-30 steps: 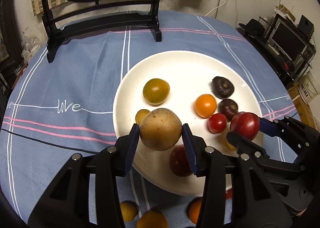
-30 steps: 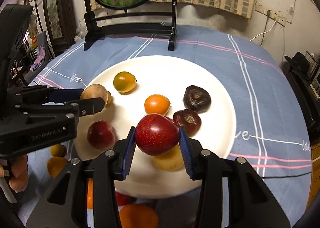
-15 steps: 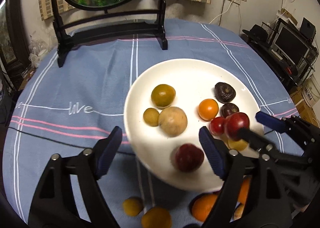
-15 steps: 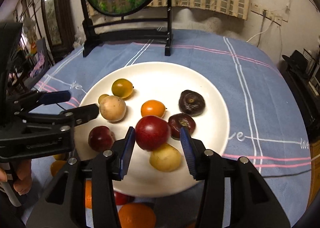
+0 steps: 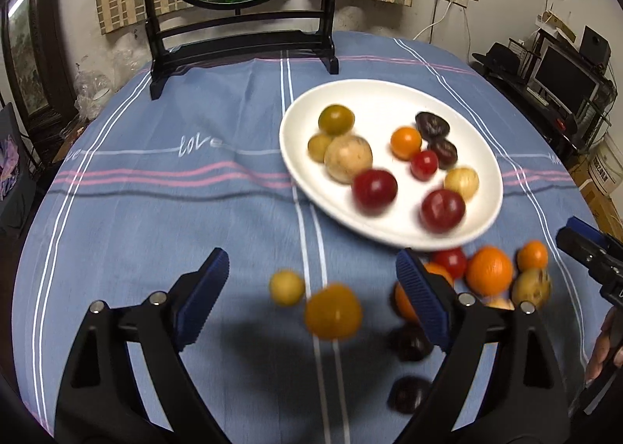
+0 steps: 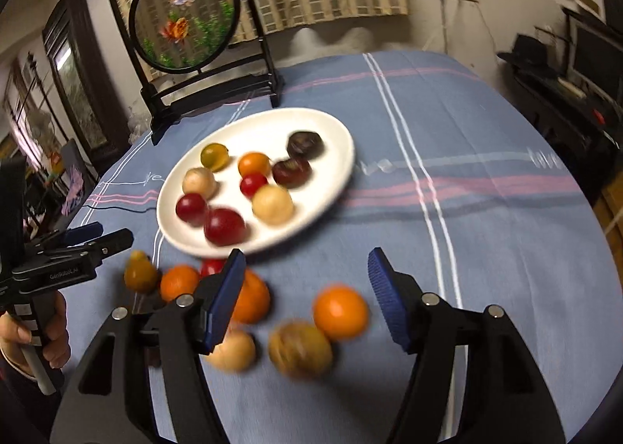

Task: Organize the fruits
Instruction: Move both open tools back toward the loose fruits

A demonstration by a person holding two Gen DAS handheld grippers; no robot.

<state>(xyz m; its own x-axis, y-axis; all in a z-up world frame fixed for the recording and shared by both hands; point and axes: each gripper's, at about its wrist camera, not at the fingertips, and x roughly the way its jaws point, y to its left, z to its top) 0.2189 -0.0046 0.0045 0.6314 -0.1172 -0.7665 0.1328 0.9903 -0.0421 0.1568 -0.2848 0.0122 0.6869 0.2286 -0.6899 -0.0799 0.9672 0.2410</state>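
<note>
White plate (image 5: 389, 237) on blue tablecloth (image 5: 155, 218) holds ten fruits. Left gripper (image 5: 307, 300) spread wide, empty; yellow-orange fruit (image 5: 333, 311) between jaws, untouched. Right gripper (image 6: 307, 298) likewise spread over orange (image 6: 340, 312).

Glossy white ceramic-looking plate (image 5: 389, 93) on matt woven blue tablecloth (image 5: 155, 210); smooth, shiny red fruit (image 6: 224, 226); ribbed blue pads (image 5: 418, 298) on matt black plastic left gripper (image 5: 309, 292).
</note>
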